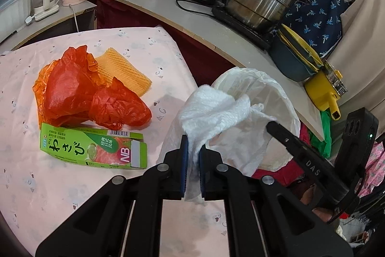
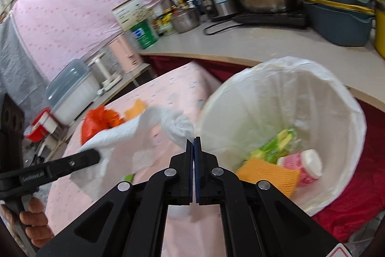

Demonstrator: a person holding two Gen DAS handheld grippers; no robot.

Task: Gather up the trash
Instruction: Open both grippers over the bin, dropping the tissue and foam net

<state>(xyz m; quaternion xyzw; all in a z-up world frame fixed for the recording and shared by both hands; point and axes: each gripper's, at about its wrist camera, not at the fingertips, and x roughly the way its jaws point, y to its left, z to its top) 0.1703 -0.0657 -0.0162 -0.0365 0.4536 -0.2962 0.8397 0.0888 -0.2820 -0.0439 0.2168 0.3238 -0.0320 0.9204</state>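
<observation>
A: From the left wrist camera, what did the left gripper have?

B: Its jaws were clamped on a crumpled white paper towel, which bulged ahead of the fingertips toward the white-lined trash bin just beyond and to the right. Ahead and to the left, on the pink tablecloth, lay a red plastic bag, a yellow foam net behind it, and a green wasabi box nearer.

A: And the right wrist camera?

B: The right gripper was closed, its pads together; whether they pinched the towel's twisted end right at the tips, I couldn't tell. The bin stood ahead to the right, holding an orange net, green wrappers and a pink cup.
</observation>
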